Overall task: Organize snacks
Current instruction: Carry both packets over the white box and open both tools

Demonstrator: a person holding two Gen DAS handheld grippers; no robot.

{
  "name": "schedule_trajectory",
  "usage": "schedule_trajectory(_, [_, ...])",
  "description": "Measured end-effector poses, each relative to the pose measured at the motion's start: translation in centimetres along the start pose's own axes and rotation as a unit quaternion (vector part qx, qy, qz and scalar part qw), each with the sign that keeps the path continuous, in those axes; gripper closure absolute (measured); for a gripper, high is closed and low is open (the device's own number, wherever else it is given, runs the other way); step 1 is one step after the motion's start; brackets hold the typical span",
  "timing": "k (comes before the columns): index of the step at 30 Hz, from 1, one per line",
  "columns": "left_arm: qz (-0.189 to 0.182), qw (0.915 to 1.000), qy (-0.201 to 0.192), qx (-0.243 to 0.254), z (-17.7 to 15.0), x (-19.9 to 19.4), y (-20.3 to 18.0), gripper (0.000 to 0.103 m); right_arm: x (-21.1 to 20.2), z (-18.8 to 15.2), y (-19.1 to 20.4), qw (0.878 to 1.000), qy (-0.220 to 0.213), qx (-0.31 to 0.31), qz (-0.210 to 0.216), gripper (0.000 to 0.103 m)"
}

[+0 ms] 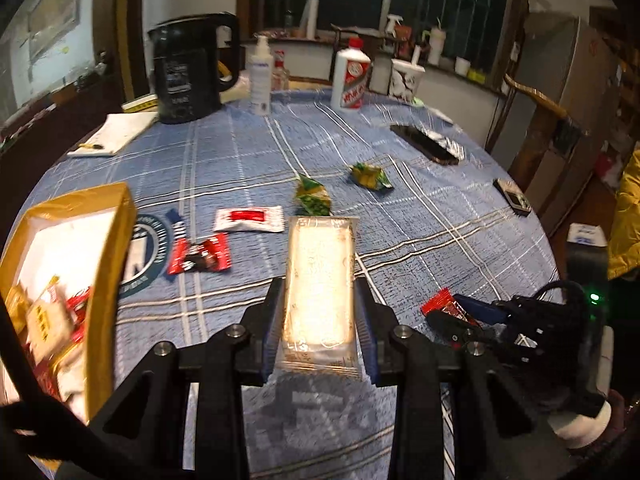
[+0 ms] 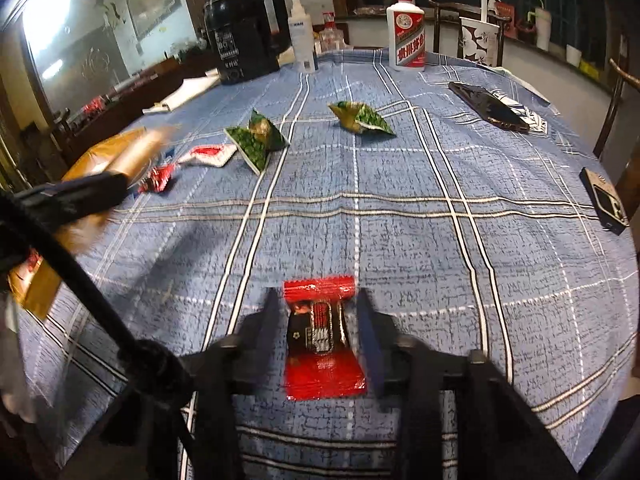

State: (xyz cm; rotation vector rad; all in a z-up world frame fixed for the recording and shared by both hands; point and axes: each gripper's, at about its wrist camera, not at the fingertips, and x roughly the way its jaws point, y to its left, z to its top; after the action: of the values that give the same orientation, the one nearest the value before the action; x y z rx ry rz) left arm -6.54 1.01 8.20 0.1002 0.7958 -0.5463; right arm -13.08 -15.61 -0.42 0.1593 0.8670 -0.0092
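Left tool [image 1: 320, 316] clamped on clear packet [image 1: 320, 284], raised beside open gold bag [image 1: 108, 264] for dropping in. Right tool [image 2: 320, 332] straddling red candy [image 2: 320, 336] on worktop [image 2: 400, 220], squeeze uncertain.

White bottle [image 2: 406, 36] ahead of my fingers: red label reads 贵州茅台. Other print too blurred to read.
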Motion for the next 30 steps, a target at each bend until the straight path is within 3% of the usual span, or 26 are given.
schedule_trajectory(8, [0.008,0.9972,-0.038,-0.064,-0.9,-4.6,5.7,0.067,-3.6,1.2,3.5,0.998,-0.033,-0.029,0.035,0.078])
schedule_trajectory(12, [0.034,0.9929,-0.057,-0.098,-1.1,-7.4,10.5,0.067,-5.8,3.6,8.0,0.992,-0.06,-0.064,0.093,0.078])
schedule_trajectory(17, [0.062,0.985,-0.07,-0.145,-0.9,-10.0,16.2,0.067,-6.2,6.6,14.7,0.978,-0.06,-0.103,0.174,0.078])
schedule_trajectory(24, [0.104,0.9736,-0.054,-0.196,0.1,-9.1,23.3,0.067,-1.8,9.3,23.8,0.963,-0.036,-0.144,0.226,0.078])
schedule_trajectory(30, [0.107,0.9665,-0.011,-0.233,-0.4,-5.1,27.8,0.067,4.0,9.5,28.8,0.963,0.001,-0.168,0.212,0.078])
